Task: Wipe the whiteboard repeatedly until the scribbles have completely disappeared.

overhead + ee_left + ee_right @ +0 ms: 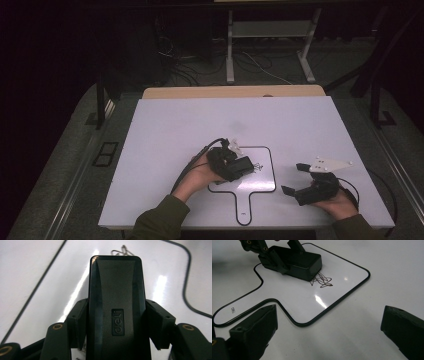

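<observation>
left claw (pixel 115 322) clamping eraser (pixel 115 295), beside scribble (pixel 322 281)

Two dark olive-green sleeves come in from the near edge, cuffs sitting snug at the wrists. The left gripper (pixel 248 166) is all matte black, blocky, with a black cable looping back from it along the forearm and a small pale three-cornered plate on top. Up close in the left gripper view, its jaws are chunky black links with brass-coloured rings at the pivots and small dark screw holes in the pads. Over on the right, the right gripper (pixel 294 178) is the same black build, topped by a pale grey three-cornered plate with studs at the corners, and a thin black cable curls off behind the hand.
</observation>
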Motion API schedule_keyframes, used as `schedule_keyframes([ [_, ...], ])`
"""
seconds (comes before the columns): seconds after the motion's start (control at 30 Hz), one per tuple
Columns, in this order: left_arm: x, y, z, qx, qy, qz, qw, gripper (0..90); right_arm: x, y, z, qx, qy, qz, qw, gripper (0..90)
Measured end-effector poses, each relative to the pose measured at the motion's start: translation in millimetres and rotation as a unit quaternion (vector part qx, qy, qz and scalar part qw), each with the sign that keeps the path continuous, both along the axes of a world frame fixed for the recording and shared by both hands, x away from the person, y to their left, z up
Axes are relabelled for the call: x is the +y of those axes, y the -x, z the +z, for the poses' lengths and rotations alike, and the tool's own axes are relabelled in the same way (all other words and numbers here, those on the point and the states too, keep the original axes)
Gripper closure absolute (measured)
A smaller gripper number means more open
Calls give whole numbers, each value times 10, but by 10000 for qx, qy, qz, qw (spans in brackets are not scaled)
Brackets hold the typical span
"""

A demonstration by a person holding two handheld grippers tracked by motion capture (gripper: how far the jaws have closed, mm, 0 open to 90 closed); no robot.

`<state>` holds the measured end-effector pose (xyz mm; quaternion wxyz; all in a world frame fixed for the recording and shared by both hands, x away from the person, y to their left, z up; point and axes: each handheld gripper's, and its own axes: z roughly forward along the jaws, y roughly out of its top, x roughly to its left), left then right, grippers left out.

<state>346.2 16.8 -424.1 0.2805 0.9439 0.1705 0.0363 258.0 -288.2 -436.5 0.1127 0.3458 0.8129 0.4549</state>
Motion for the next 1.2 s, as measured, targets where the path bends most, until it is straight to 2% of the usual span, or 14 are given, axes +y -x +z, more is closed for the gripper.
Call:
schedule_keyframes([
  [0.4, 192, -151, 3, -136, -57, 355, 9993, 390, 2, -2, -2, 10, 14, -1, 10000, 0],
  [0.7, 366, -247, 2, -195, -71, 743, 9970, 390, 2, -2, -3, 12, 10, 0, 10000, 0],
  [0.83, 332, -223, 5, -144, -78, 657, 9977, 390, 5, -4, -4, 14, 23, 13, 10000, 0],
  [0.97, 212, -152, 6, -103, -89, 407, 9991, 390, 4, -3, -3, 21, 21, 8, 10000, 0],
  [1.2, 5, -2, 3, -33, -52, 47, 10000, 390, 4, -3, -4, 10, 14, 10, 10000, 0],
])
